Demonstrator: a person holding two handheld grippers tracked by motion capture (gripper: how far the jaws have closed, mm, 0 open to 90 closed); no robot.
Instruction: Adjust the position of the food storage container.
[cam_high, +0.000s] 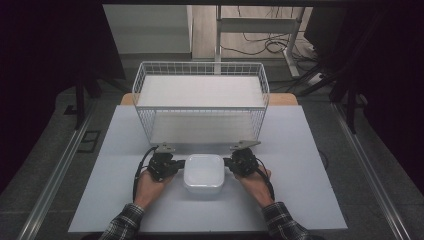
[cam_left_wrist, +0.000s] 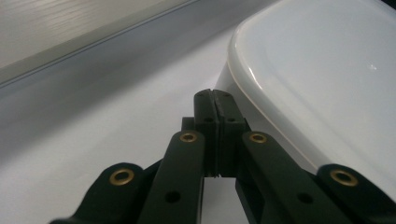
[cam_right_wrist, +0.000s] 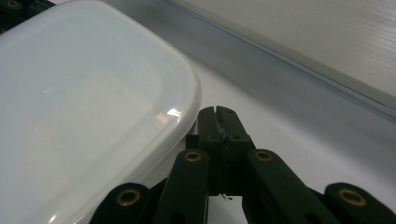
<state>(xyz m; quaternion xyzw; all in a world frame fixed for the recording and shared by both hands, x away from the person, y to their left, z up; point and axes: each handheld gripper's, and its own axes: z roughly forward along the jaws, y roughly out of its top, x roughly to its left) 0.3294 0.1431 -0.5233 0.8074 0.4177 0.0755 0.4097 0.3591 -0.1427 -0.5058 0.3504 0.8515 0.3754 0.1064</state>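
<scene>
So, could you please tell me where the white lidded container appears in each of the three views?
High view: white lidded container sits bottom centre, between both claws.
Left gripper view: it occupies the right side.
Right gripper view: it occupies the left side.
Shared landmark: the pale table surface beneath it.

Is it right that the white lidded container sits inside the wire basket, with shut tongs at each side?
No. The white lidded container sits on the table in front of the wire basket, as the high view shows. The shut left tongs and right tongs do flank it.
</scene>
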